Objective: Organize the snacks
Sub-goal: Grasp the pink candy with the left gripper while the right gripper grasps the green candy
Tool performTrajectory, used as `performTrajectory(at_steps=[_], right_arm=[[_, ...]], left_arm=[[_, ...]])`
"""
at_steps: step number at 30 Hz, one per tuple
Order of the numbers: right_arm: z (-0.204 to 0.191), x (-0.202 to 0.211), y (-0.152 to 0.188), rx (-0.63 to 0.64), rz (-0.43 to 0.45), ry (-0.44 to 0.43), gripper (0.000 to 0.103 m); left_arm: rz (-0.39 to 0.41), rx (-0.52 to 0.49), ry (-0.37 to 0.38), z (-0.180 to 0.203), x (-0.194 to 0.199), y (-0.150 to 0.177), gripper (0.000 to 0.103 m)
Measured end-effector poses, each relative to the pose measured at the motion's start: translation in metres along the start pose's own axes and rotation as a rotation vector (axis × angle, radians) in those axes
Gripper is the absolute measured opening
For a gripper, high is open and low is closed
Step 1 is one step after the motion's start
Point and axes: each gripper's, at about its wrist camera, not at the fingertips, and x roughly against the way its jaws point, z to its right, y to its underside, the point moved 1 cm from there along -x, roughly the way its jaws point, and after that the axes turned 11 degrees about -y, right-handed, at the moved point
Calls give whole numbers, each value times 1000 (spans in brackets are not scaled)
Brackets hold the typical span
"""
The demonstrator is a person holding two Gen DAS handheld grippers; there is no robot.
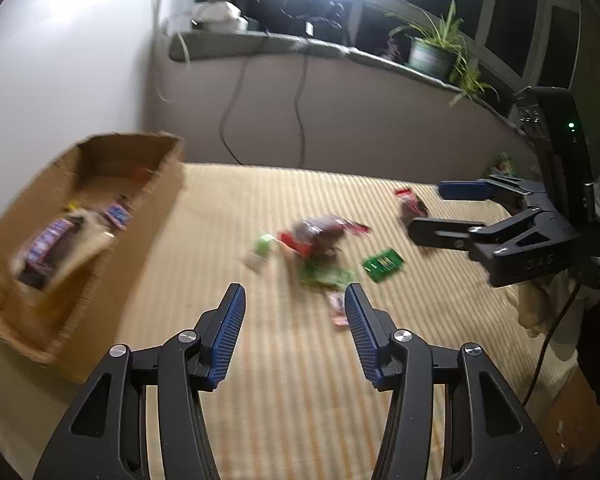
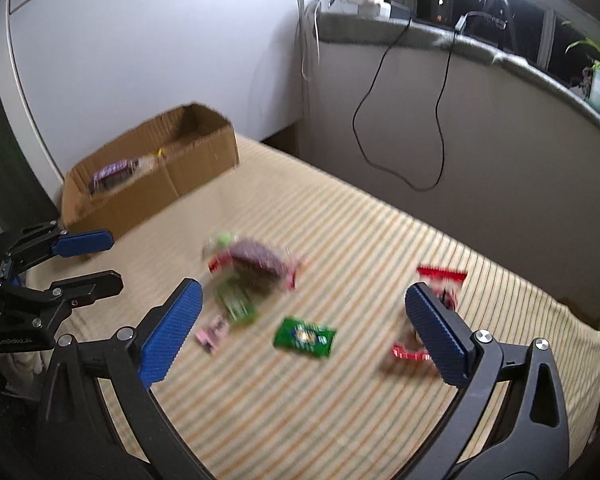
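Note:
Loose snack packets lie on the striped mat (image 1: 260, 360): a blurred pile of red, brown and green packets (image 1: 320, 244) (image 2: 256, 264), a flat green packet (image 1: 382, 265) (image 2: 304, 336), a small pink one (image 2: 214, 332) and a red packet (image 2: 440, 280) at the right. An open cardboard box (image 1: 80, 216) (image 2: 152, 172) at the left holds several packets. My left gripper (image 1: 294, 300) is open and empty above the mat, short of the pile. My right gripper (image 2: 300, 300) is open and empty, over the green packet; it also shows in the left wrist view (image 1: 424, 210).
A grey ledge (image 1: 300, 48) runs behind the mat with hanging cables (image 2: 400, 120), a potted plant (image 1: 436, 48) and a bright lamp. A white wall stands behind the box. The mat's right edge drops off near a cloth (image 1: 540, 304).

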Motion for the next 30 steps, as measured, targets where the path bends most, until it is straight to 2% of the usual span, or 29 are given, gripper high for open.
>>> performTrajectory(at_steps=[2,5,6,11,21,28,30], right_arm=[[3,-5,9,14,-32,-15,93],[4,-13,19,52,-90,-18,79],[4,-16,22,66,-107,-19,74],[2,-32,33,151,-190,-34,63],[-2,-53,33,255,-263,-37,53],[2,-60,32,258,-273,-59,50],[3,-60,32,250,-272,-70,50]], left_arm=[[-27,-10,21,8,-7,4,39],[-61,-20,41,18,-18,8,31],[-68,-21,46,20,-20,9,31],[-113,-40,57,35,-37,11,27],[-142,-88,30,51,-52,8,27],[-146,-129,-9,59,-61,6,27],[-140,-149,-27,62,-62,7,22]])
